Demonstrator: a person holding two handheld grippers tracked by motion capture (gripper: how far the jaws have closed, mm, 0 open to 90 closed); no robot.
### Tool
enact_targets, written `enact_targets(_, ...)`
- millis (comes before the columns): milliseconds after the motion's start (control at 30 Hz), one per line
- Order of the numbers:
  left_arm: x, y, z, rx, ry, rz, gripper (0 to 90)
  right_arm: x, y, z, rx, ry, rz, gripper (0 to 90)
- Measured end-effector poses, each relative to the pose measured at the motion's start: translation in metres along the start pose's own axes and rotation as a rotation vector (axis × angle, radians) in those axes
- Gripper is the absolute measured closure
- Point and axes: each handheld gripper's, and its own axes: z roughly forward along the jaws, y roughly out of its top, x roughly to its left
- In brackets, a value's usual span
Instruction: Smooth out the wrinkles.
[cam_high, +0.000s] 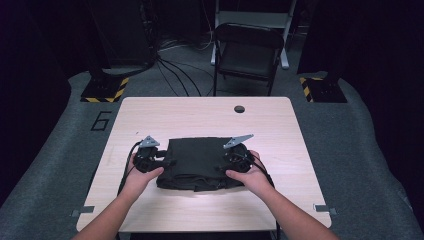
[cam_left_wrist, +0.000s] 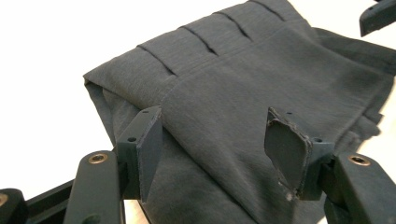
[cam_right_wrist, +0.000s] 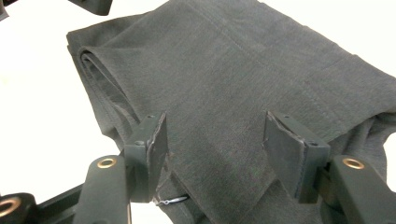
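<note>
The setting is a recording lab: a light wooden table (cam_high: 205, 117) on grey carpet, dark curtains around, hazard-striped stand bases (cam_high: 105, 89) at upper left and right, floor cables (cam_high: 175, 75), folding chair (cam_high: 248, 50).

Overhead light fell brightly on the table (cam_high: 200, 112), dark surroundings lay dim, and both gripper views overexposed the tabletop to white.

garment (cam_high: 196, 162): on counter (cam_high: 210, 115), centre-front | left gripper (cam_high: 148, 161): at its left edge | right gripper (cam_high: 237, 159): at its right edge | chair (cam_high: 248, 50): behind counter
</note>
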Motion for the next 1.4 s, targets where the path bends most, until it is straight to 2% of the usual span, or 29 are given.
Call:
enact_targets(200, -0.003, 0.001, -0.018, -0.003, -0.001, 0.012, 37.5, 0.004, 0.002, -0.016, -0.019, 0.02, -0.008, 39.9)
enact_targets(400, -0.007, 0.0, -0.039, -0.021, -0.02, 0.023, 37.5, 0.009, -0.004, -0.032, -0.039, 0.028, -0.011, 39.8)
enact_targets(600, -0.011, -0.011, -0.057, -0.042, -0.023, 0.018, 37.5, 0.011, -0.014, -0.052, -0.06, 0.029, -0.018, 39.8)
enact_targets(700, -0.012, -0.017, -0.066, -0.049, -0.023, 0.017, 37.5, 0.01, -0.022, -0.063, -0.074, 0.014, -0.02, 39.7)
enact_targets(833, -0.012, -0.026, -0.077, -0.074, -0.019, -0.011, 37.5, 0.008, -0.032, -0.076, -0.085, -0.019, -0.016, 39.7)
enact_targets(867, -0.012, -0.029, -0.079, -0.081, -0.014, -0.022, 37.5, 0.007, -0.035, -0.08, -0.091, -0.024, -0.006, 39.7)
enact_targets(1000, -0.012, -0.041, -0.083, -0.069, 0.001, -0.022, 37.5, 0.004, -0.048, -0.093, -0.125, -0.033, 0.015, 40.2)
enact_targets(1067, -0.013, -0.047, -0.085, -0.076, 0.003, -0.031, 37.5, 0.003, -0.055, -0.097, -0.137, -0.043, 0.026, 40.2)
enact_targets(1100, -0.013, -0.052, -0.086, -0.095, 0.008, -0.041, 38.2, 0.002, -0.059, -0.099, -0.145, -0.049, 0.041, 40.1)
enact_targets(1167, -0.014, -0.06, -0.089, -0.093, 0.009, -0.049, 39.7, 0.002, -0.068, -0.101, -0.154, -0.064, 0.062, 39.9)
enact_targets(1233, -0.014, -0.064, -0.091, -0.087, 0.015, -0.048, 39.9, 0.001, -0.079, -0.101, -0.153, -0.092, 0.063, 40.0)
enact_targets(1400, -0.014, -0.076, -0.096, -0.093, 0.018, -0.073, 39.8, 0.001, -0.098, -0.098, -0.145, -0.113, 0.093, 40.2)
